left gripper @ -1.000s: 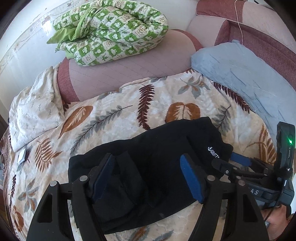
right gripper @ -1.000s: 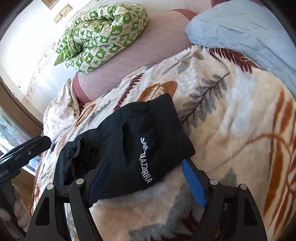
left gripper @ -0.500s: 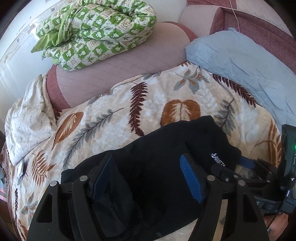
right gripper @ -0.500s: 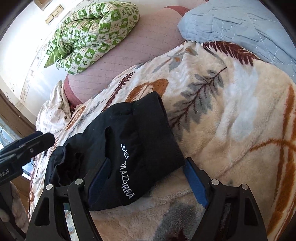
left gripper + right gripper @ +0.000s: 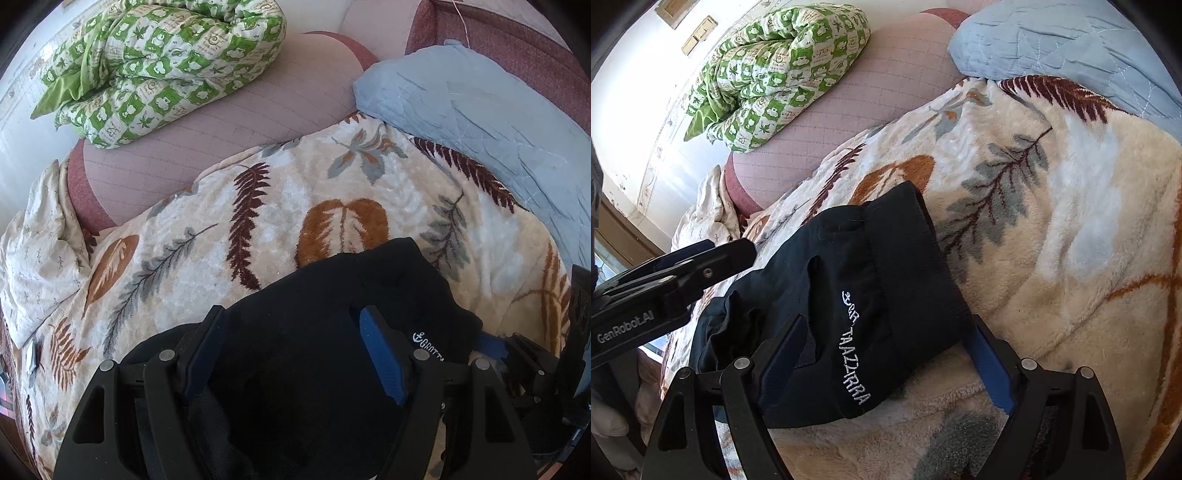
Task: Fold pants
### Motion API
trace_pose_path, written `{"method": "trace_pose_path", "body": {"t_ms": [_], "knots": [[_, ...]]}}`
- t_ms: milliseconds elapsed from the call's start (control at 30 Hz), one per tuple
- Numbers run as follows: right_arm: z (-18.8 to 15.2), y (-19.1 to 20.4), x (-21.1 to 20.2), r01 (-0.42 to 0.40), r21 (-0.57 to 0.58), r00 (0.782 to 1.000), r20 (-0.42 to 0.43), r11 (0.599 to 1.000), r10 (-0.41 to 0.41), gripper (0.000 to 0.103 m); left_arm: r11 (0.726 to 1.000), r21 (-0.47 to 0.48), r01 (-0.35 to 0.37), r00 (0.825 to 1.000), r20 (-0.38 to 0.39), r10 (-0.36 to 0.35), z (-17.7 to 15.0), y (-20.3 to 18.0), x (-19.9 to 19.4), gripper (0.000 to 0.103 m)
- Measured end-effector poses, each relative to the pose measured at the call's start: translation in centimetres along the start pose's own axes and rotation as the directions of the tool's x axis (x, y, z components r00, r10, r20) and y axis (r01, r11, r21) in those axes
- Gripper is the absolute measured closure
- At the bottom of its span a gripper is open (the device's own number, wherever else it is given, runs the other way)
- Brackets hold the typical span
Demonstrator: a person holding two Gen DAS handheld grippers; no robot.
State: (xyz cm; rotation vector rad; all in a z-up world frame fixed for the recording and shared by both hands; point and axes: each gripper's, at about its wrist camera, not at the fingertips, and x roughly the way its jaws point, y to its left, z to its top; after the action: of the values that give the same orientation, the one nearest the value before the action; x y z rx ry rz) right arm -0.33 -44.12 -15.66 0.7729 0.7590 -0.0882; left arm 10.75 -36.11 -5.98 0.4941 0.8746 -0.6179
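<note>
Right gripper (image 5: 886, 363) is nearest me, jaws spread wide and just been opening further, straddling the waistband end of the black pants (image 5: 849, 295) w/o pinching; nothing held. Left gripper (image 5: 291, 354) sits half open over the bunched middle of the pants (image 5: 332, 314), pads not pressing as far as I can tell, so empty too. Pants lie in a folded lump on the leaf blanket (image 5: 1052, 240), at 6 o'clock in both views. I'd say the fold is nearly done: best to press the lump flat and square the edges before lifting clear, keeping pads off loose cloth so nothing drags. Grippers sit close together, mind a clash. Farther out: blue quilt (image 5: 480, 110) at 2 o'clock, green checked duvet (image 5: 159, 66) at 11, cream pillow (image 5: 37, 251) at 9; none in the way.
</note>
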Motion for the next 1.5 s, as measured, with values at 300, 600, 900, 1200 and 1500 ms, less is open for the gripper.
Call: {"method": "trace_pose_path", "body": {"t_ms": [300,600,900,1200,1500], "knots": [[0.1,-0.7,-0.2,-0.03,0.06,0.999,0.014,0.998,0.029,0.013,0.953,-0.13,0.274,0.957,-0.059,-0.283,4.9,3.1,5.5,0.03],[0.0,-0.4,-0.2,-0.018,0.057,1.0,0.015,0.998,0.017,0.012,0.916,-0.001,0.402,0.891,-0.229,-0.391,6.4,-2.5,10.7,0.03],[-0.2,-1.1,-0.8,-0.027,0.106,0.999,0.044,0.994,0.022,0.014,0.922,0.21,0.326,0.931,-0.243,-0.273,5.2,-5.1,10.1,0.071],[-0.6,-1.0,-0.6,-0.029,0.1,0.997,0.071,0.995,0.022,0.011,0.912,0.076,0.404,0.907,-0.161,-0.389,6.1,-0.9,7.1,0.079],[0.0,-1.9,-0.4,-0.233,0.164,0.97,0.116,0.959,0.216,0.014,0.909,0.027,0.416,0.903,-0.132,-0.409,6.4,0.0,5.8,0.079]]}}
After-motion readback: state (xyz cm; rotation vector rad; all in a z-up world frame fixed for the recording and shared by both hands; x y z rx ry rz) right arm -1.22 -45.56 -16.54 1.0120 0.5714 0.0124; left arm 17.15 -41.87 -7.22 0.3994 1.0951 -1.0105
